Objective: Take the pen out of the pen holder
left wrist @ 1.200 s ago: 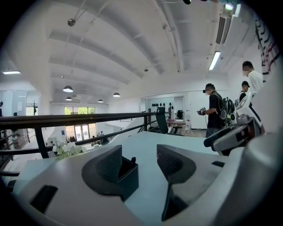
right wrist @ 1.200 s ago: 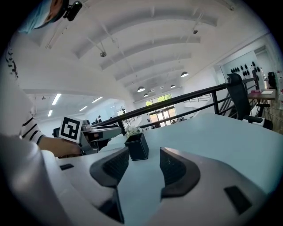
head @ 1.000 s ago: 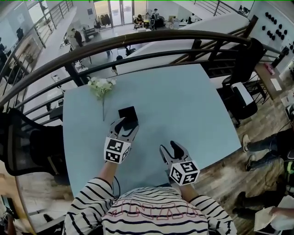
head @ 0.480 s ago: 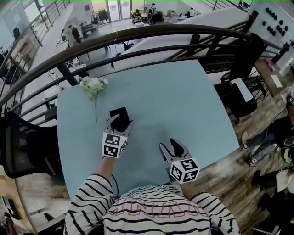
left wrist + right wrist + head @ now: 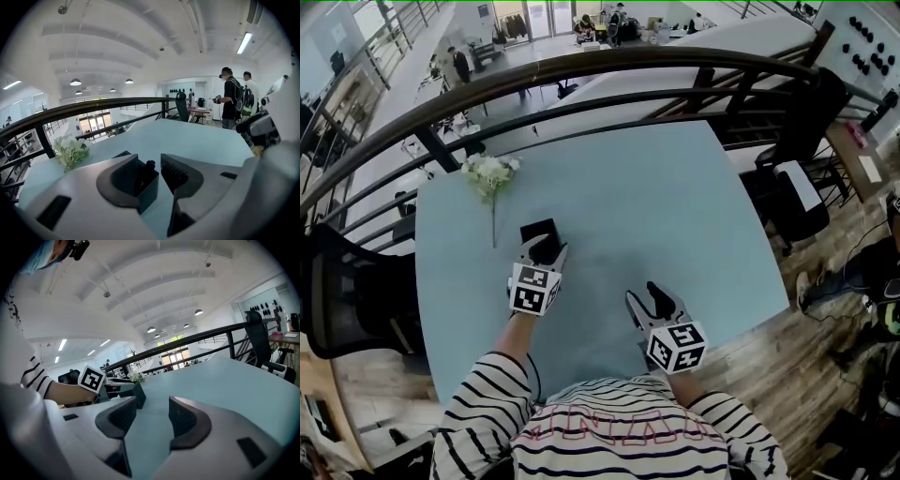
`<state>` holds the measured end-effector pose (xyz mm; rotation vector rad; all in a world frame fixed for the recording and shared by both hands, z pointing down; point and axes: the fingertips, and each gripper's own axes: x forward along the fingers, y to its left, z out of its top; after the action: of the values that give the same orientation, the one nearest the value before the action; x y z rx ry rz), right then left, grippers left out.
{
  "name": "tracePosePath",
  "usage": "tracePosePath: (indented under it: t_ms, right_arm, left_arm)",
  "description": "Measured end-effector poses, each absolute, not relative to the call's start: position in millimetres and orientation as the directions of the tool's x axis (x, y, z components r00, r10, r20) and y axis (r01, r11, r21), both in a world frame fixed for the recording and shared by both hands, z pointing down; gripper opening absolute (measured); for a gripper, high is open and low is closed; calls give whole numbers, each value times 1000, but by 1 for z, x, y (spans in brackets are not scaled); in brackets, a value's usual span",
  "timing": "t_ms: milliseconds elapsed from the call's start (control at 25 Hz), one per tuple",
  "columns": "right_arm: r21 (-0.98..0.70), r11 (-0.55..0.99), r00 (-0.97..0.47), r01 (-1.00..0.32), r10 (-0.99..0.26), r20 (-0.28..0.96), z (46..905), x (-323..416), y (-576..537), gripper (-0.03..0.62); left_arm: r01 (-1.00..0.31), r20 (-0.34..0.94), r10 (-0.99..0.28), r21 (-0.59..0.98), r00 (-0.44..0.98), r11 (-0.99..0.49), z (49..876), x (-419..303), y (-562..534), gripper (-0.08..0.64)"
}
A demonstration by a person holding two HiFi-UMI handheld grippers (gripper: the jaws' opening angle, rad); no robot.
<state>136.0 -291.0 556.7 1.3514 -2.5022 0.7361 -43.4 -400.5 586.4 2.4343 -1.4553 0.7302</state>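
A black square pen holder (image 5: 538, 231) stands on the light blue table (image 5: 675, 206), left of centre. In the left gripper view the holder (image 5: 146, 186) sits right at the jaws, and the dark top of a pen (image 5: 150, 165) sticks up out of it. My left gripper (image 5: 543, 248) hangs over the holder, its jaws closing with the pen top between them (image 5: 150, 159); a gap still shows beside the pen. My right gripper (image 5: 645, 302) stands open and empty near the front edge. From the right gripper view (image 5: 152, 401) the holder (image 5: 139, 394) is off to the left.
A sprig of white flowers (image 5: 490, 174) lies at the table's far left corner, also in the left gripper view (image 5: 70, 151). A dark railing (image 5: 609, 70) curves behind the table. An office chair (image 5: 797, 202) stands at the right and another chair (image 5: 356, 291) at the left.
My left gripper has moved forward and down over the pen holder, and its jaws have narrowed around the pen top. The right gripper has shifted only slightly.
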Motion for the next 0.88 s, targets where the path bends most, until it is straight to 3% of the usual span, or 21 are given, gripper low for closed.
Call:
tracePosePath:
  t_ms: [160, 600, 880]
  right_arm:
    - [-334, 462, -567, -821, -722, 395, 556, 138, -294, 215]
    - [-346, 452, -564, -822, -729, 389, 555, 140, -293, 215]
    - [-342, 439, -550, -831, -744, 380, 551, 142, -289, 215]
  left_arm:
    - [-876, 535, -762, -79, 365, -475, 589, -49, -399, 97]
    - [-856, 542, -762, -140, 354, -497, 589, -48, -398, 64]
    - [-881, 469, -806, -111, 362, -460, 566, -51, -399, 55]
